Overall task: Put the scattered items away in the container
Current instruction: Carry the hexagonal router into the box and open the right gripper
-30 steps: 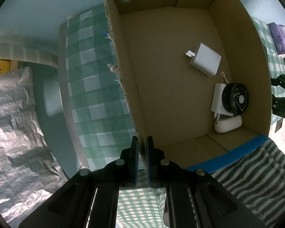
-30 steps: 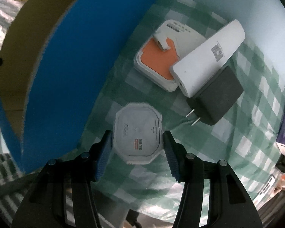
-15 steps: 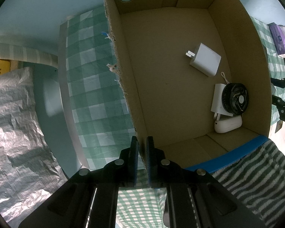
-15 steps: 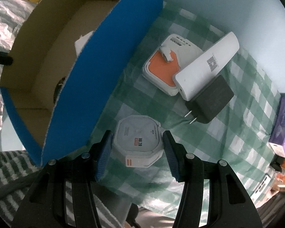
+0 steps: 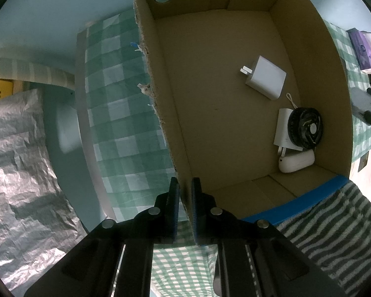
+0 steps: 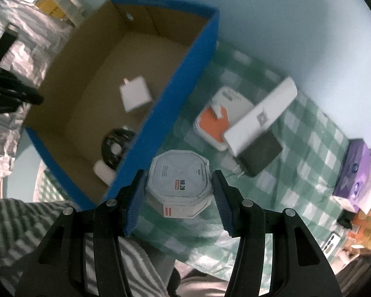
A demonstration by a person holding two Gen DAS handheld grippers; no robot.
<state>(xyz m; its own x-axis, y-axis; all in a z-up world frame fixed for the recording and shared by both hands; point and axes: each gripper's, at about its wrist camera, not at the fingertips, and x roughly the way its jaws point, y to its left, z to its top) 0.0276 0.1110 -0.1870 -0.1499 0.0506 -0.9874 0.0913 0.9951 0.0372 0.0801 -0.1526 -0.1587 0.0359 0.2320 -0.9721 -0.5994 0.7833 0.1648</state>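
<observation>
A green checked cloth (image 6: 296, 148) is covering the table, with a blue-sided cardboard box (image 6: 183, 91) sitting on it. Your left gripper (image 5: 184, 193) is pinching the box's ragged side wall near its near corner, jaws clamped tight on the cardboard. Your right gripper (image 6: 179, 190) is grasping a white octagonal case (image 6: 179, 183) between its blue pads, holding it clear of the cloth just beside the box's blue wall. Inside the box a white charger (image 5: 266, 78), a black fan (image 5: 305, 128) and a white pod (image 5: 296, 163) are lying along the far-side wall.
</observation>
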